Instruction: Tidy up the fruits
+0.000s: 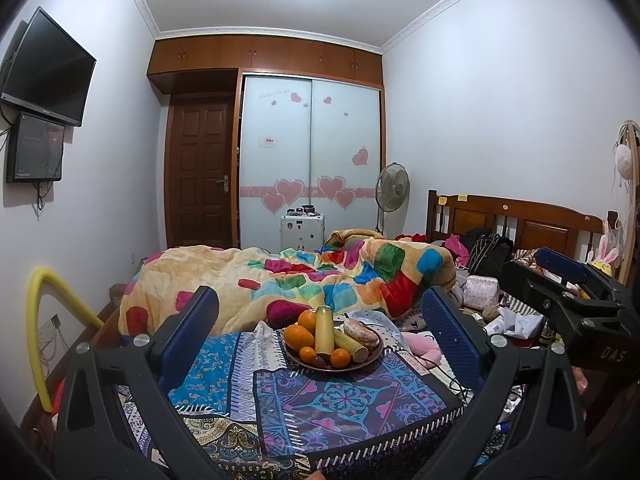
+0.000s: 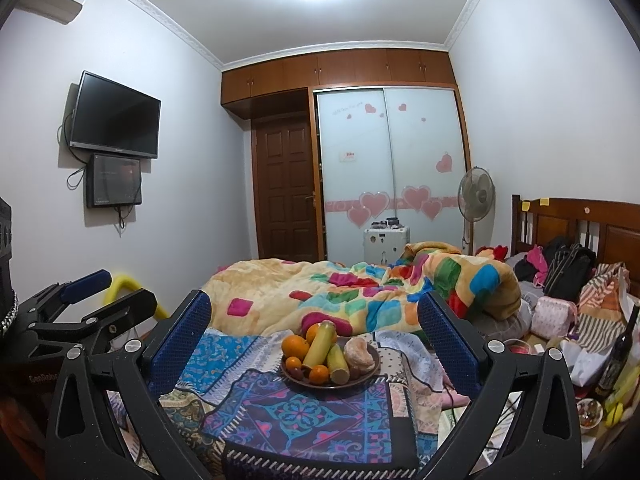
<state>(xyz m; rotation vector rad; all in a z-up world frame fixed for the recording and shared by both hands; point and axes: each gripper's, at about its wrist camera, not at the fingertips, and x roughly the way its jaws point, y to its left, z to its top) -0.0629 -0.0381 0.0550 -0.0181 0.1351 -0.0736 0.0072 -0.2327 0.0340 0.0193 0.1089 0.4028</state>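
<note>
ok so on the one brown plate (image 1: pixel 362 364) I count four oranges (image 1: pixel 299 337), two yellow-green stalk pieces (image 1: pixel 324 330), one pinkish bun-looking thing (image 1: pixel 362 333), one small dark fruit (image 1: pixel 319 361).

— What do we have on the brown plate (image 1: pixel 374 354)?

— We see a tall yellow cylindrical piece (image 1: pixel 324 330) standing upright in the middle, with two large oranges (image 1: pixel 299 337) stacked to its left and two smaller ones (image 1: pixel 340 357) at the front rim.

— And on the right?

— A pale green stalk with a brown cut end (image 1: pixel 352 346) lies slanted toward us, touching a round beige, pinkish fruit (image 1: pixel 362 333) behind it. A small dark fruit (image 1: pixel 319 360) sits between the small oranges.
</note>
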